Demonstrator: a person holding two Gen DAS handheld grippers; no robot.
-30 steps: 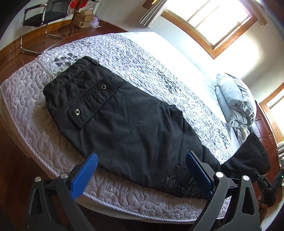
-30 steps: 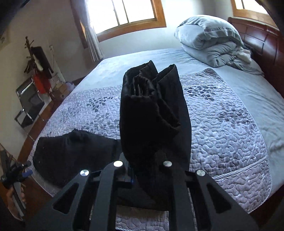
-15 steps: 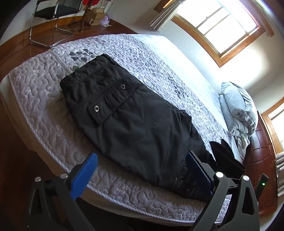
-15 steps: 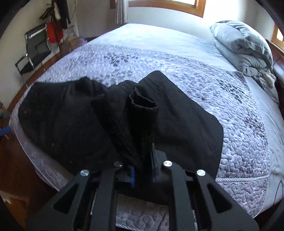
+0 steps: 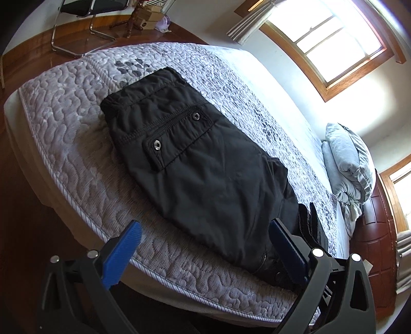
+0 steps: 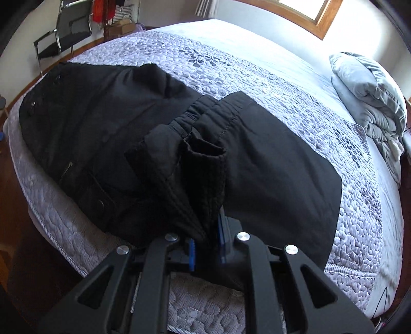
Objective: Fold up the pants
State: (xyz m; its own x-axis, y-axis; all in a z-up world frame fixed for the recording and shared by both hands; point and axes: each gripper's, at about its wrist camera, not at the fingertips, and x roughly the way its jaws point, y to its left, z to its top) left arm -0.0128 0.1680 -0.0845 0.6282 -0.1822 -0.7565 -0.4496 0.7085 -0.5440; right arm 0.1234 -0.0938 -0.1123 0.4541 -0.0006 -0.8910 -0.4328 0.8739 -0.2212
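Black pants (image 5: 195, 164) lie flat along the near edge of a quilted bed (image 5: 64, 120), waistband at the far left, snap pocket facing up. My left gripper (image 5: 205, 241) is open and empty, hovering above the bed edge beside the pants' thigh. My right gripper (image 6: 205, 246) is shut on the bunched leg cuffs (image 6: 203, 159) and holds them low over the rest of the pants (image 6: 90, 123). The cuff bundle also shows at the right in the left wrist view (image 5: 308, 223).
A folded grey duvet (image 6: 370, 95) lies at the head of the bed. A metal-frame chair (image 5: 87, 15) and a coat stand (image 5: 136, 18) are on the wooden floor past the foot. A wooden headboard (image 5: 377, 231) is at the right.
My right gripper has carried the leg cuffs down and leftward, from upright in the air to low over the pants' upper part. My left gripper drew back slightly and stayed open.
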